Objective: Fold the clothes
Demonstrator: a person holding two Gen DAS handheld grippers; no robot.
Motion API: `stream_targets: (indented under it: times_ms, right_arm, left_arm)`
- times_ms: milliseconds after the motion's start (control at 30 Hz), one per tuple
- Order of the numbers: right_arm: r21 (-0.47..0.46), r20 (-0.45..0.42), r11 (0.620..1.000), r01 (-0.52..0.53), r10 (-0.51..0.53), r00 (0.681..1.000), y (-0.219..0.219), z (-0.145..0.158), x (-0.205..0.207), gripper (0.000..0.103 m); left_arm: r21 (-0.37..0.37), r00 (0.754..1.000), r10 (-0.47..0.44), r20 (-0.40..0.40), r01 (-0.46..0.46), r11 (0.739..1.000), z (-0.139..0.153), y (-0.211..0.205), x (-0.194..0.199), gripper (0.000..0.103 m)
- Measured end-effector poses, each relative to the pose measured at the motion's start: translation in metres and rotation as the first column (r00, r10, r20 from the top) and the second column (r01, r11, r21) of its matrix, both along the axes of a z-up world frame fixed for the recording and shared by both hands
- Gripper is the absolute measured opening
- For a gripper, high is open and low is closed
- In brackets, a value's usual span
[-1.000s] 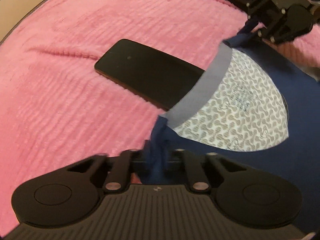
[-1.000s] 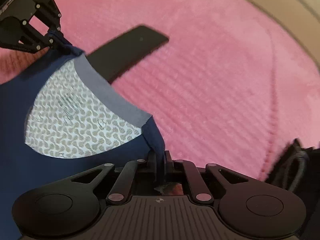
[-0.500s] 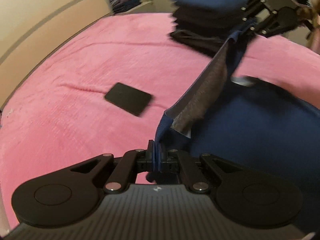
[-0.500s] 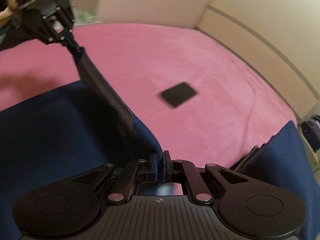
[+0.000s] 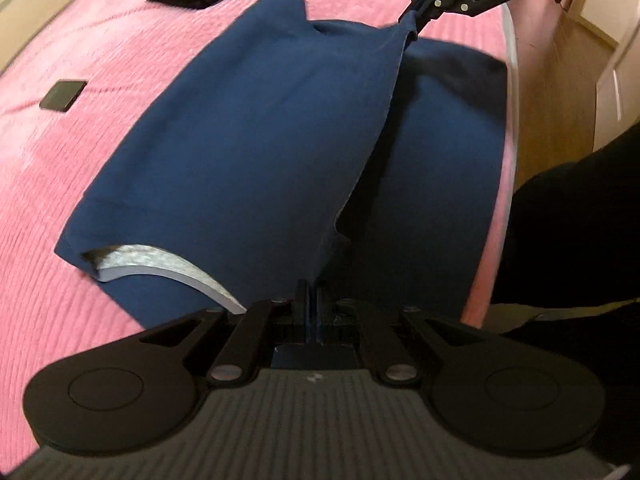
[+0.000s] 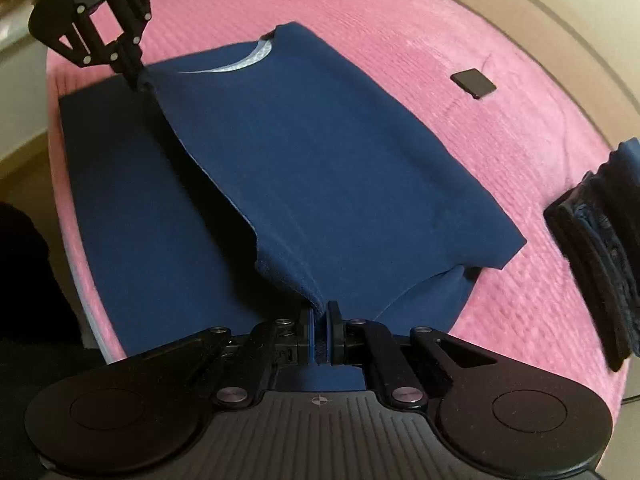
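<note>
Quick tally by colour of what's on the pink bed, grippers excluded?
Navy: 1, the shirt both grippers hold
Black: 1, the flat slab
Dark, mixed navy and black: 1, the folded pile at the bed's edge; its pieces can't be counted
Total: 3

A navy blue T-shirt [image 6: 304, 168] lies spread across the pink bedspread [image 6: 500, 152], its upper layer raised at two pinched points so that a taut edge runs between them above the flat lower layer. The grey-lined neckline [image 5: 160, 264] curves open at the end of the shirt farther from the bedspread's near edge. The lifted fabric sags slightly in the middle, and the lower layer reaches almost to the edge of the bedspread.
</note>
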State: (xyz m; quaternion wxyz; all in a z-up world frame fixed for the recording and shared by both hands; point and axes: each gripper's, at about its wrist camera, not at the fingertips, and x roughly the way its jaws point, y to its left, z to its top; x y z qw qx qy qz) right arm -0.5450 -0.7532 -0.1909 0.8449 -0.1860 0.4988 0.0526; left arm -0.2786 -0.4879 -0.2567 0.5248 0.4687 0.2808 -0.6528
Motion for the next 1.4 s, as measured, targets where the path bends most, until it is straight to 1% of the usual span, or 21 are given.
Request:
stream_targets:
  times_ms: [100,233,267,300,367,433,467,533,667,700,733,767,800,833,900,1000,1100,1200,1233,1300,1400]
  right_arm:
    - [-0.066,-0.002,0.998,-0.009,0.009,1.0,0.019,-0.006,-0.008,0.004]
    - [-0.188,0.03,0.979,-0.073,0.08,0.996,0.037,-0.02,-0.028,0.005]
    - [-0.198,0.044,0.976,-0.086,0.096,0.994,0.037,-0.023,-0.032,0.012]
    - [-0.207,0.059,0.973,-0.098,0.112,0.992,0.036,-0.027,-0.036,0.041]
    - [-0.229,0.115,0.968,-0.101,0.129,0.985,0.036,-0.036,-0.051,0.077]
    - [-0.183,0.151,0.978,-0.097,0.125,0.981,0.03,-0.045,-0.054,0.077]
    - [-0.194,0.164,0.975,-0.104,0.137,0.977,0.031,-0.05,-0.055,0.077]
    - [-0.241,0.2,0.957,-0.159,0.209,0.957,0.037,-0.061,-0.062,0.077]
    - [-0.318,0.251,0.921,-0.223,0.309,0.917,0.049,-0.079,-0.072,0.076]
    - [-0.326,0.265,0.917,-0.231,0.323,0.909,0.046,-0.08,-0.069,0.071]
    - [-0.323,0.265,0.914,-0.244,0.335,0.904,0.044,-0.081,-0.066,0.062]
    - [-0.316,0.253,0.915,-0.251,0.337,0.907,0.043,-0.082,-0.064,0.044]
    - [-0.309,0.241,0.916,-0.258,0.337,0.91,0.043,-0.082,-0.063,0.021]
    - [-0.301,0.229,0.916,-0.264,0.338,0.913,0.042,-0.083,-0.061,0.01]
    - [-0.306,0.238,0.924,-0.228,0.306,0.922,0.046,-0.083,-0.06,0.005]
    - [-0.288,0.273,0.944,-0.159,0.24,0.932,0.047,-0.078,-0.057,0.003]
    - [-0.315,0.274,0.937,-0.152,0.243,0.931,0.056,-0.064,-0.066,0.003]
    - [-0.345,0.292,0.927,-0.147,0.255,0.922,0.076,-0.042,-0.09,0.003]
    - [-0.347,0.288,0.927,-0.144,0.252,0.924,0.083,-0.04,-0.098,0.003]
    - [-0.354,0.261,0.923,-0.153,0.255,0.931,0.093,-0.051,-0.107,0.003]
    - [-0.338,0.22,0.929,-0.148,0.231,0.948,0.094,-0.08,-0.102,0.003]
  left_arm:
    - [-0.06,0.999,-0.008,0.034,0.01,0.998,-0.008,0.011,-0.005,0.001]
    - [-0.125,0.997,-0.005,0.073,0.014,0.992,-0.017,0.026,-0.01,0.001]
    - [-0.139,0.997,0.007,0.075,0.003,0.99,-0.02,0.028,-0.01,0.001]
    - [-0.15,0.997,0.021,0.077,-0.009,0.989,-0.024,0.03,-0.011,0.001]
    - [-0.171,0.995,0.045,0.083,-0.031,0.985,-0.03,0.033,-0.014,0.001]
    - [-0.197,0.993,0.059,0.107,-0.037,0.98,-0.034,0.035,-0.019,0.001]
    - [-0.212,0.991,0.067,0.12,-0.04,0.976,-0.037,0.036,-0.021,0.001]
    - [-0.245,0.986,0.087,0.146,-0.049,0.968,-0.045,0.041,-0.026,0.001]
    - [-0.305,0.973,0.117,0.198,-0.053,0.951,-0.059,0.051,-0.037,0.001]
    - [-0.316,0.969,0.118,0.215,-0.045,0.948,-0.061,0.053,-0.04,0.001]
    - [-0.329,0.965,0.116,0.236,-0.033,0.944,-0.064,0.056,-0.043,0.001]
    - [-0.341,0.96,0.114,0.255,-0.022,0.94,-0.066,0.058,-0.046,0.001]
    - [-0.35,0.956,0.113,0.271,-0.011,0.937,-0.067,0.06,-0.047,0.001]
    - [-0.36,0.952,0.112,0.283,-0.003,0.933,-0.068,0.062,-0.049,0.001]
    - [-0.382,0.95,0.126,0.286,-0.008,0.924,-0.068,0.064,-0.05,0.001]
    - [-0.414,0.947,0.159,0.278,-0.031,0.91,-0.068,0.067,-0.051,0.001]
    - [-0.427,0.945,0.179,0.274,-0.047,0.903,-0.064,0.069,-0.055,0.001]
    - [-0.443,0.933,0.155,0.324,0.005,0.897,-0.047,0.082,-0.072,0.0]
    - [-0.447,0.933,0.146,0.329,0.018,0.894,-0.041,0.09,-0.081,0.0]
    - [-0.449,0.931,0.131,0.342,0.039,0.893,-0.034,0.105,-0.098,0.001]
    - [-0.403,0.926,0.126,0.356,0.031,0.915,-0.055,0.112,-0.113,0.001]
